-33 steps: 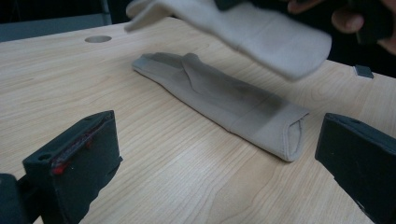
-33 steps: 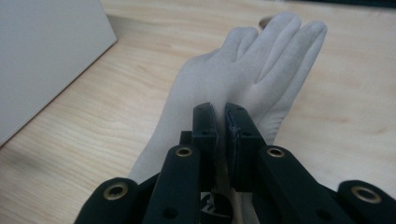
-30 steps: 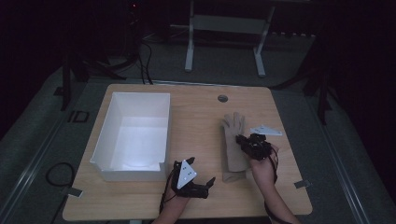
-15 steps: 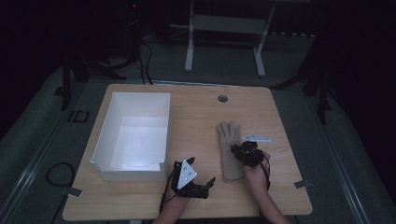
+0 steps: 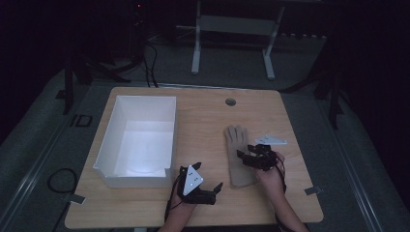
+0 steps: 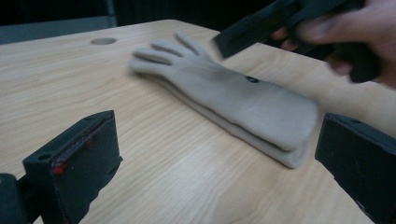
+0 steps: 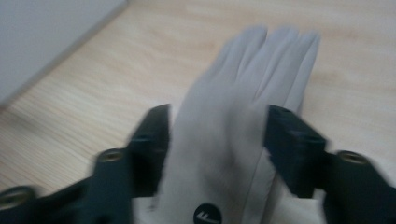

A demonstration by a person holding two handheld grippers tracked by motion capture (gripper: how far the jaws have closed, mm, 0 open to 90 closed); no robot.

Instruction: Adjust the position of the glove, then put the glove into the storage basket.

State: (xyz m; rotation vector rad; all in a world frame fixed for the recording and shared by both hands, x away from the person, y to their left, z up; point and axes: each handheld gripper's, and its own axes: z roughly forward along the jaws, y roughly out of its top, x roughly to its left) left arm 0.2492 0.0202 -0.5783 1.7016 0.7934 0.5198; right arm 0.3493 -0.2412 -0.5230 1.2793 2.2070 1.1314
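Desk: the white box stood empty at its left.
Glove: lay flat right of the box, not yet put in.
Right gripper: fingers had just been opened, straddling the glove unpressed.
Left gripper: fingers spread wide, nothing held.

we've got a beige glove with a small black round logo, white bin, light woodgrain table, black grippers
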